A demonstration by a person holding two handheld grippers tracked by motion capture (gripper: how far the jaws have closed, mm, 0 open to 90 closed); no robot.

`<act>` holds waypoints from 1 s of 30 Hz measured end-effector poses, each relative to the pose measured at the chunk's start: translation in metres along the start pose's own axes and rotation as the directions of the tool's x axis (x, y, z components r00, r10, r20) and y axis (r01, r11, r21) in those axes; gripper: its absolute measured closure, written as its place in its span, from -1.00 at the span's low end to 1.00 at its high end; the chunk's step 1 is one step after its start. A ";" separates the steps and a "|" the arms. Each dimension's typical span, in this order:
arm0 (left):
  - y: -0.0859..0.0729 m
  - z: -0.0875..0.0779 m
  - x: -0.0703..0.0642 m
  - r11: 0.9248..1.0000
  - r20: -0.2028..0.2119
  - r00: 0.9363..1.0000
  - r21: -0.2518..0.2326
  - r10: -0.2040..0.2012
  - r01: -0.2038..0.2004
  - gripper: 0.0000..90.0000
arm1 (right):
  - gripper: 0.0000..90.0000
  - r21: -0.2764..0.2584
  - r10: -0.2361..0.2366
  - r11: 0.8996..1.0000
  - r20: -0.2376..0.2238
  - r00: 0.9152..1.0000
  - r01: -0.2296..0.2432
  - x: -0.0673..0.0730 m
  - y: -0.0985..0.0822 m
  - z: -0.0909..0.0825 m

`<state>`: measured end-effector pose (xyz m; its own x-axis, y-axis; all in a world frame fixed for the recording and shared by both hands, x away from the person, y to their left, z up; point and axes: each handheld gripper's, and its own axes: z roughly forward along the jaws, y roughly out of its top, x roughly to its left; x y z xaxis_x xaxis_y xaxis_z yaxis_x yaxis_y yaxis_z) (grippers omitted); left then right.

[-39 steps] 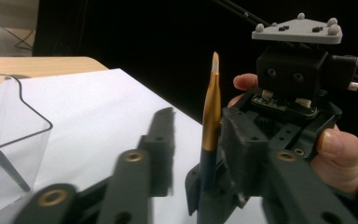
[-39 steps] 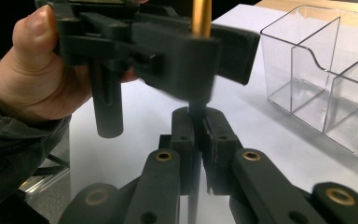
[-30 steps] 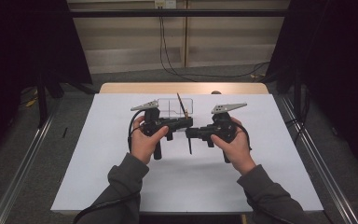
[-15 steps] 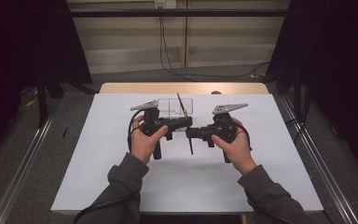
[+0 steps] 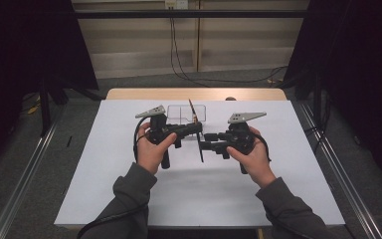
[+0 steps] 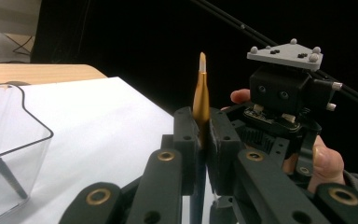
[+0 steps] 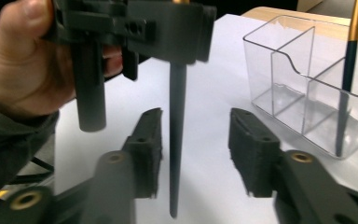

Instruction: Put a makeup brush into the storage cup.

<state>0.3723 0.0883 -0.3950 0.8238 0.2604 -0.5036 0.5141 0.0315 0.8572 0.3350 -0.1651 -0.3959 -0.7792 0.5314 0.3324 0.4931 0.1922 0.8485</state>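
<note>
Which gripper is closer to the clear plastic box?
Left. The left gripper hangs just in front of the clear plastic box, clamping a paintbrush. The right gripper sits farther toward the person, its jaws apart around the brush handle.

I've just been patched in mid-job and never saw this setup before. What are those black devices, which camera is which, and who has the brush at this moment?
No robot arm here: a person holds a hand-held gripper in each hand. The high view looks down on the white table; the other two cameras ride on the grippers and look along their own fingers.

On the table stands a clear plastic organizer with compartments; the right gripper view shows one brush standing in it.

The left gripper is shut on a second paintbrush, clamped at its gold ferrule with the pale tip pointing up. Its dark handle hangs down between the fingers of the right gripper. Those fingers have just been opening and stand apart on either side of the handle without pressing it, so the left gripper alone carries the brush.
</note>
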 end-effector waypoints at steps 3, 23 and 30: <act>-0.001 -0.002 0.001 1.000 0.000 1.000 -0.002 0.003 -0.003 0.86 | -0.01 0.012 -0.012 1.000 0.021 1.000 0.012 -0.001 -0.002 0.000; 0.000 -0.009 0.002 0.999 -0.038 0.998 0.006 0.046 -0.046 0.86 | -0.53 0.007 -0.100 0.995 0.126 0.987 0.100 -0.013 -0.023 -0.018; 0.000 -0.012 0.004 0.998 -0.045 0.998 0.012 0.054 -0.054 0.86 | -0.61 0.025 -0.120 0.993 0.147 0.982 0.118 -0.016 -0.031 -0.025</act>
<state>0.3724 0.1004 -0.3958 0.8390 0.3046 -0.4508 0.4718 0.0054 0.8817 0.3227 -0.2000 -0.4173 -0.7674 0.6199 0.1641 0.4078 0.2743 0.8709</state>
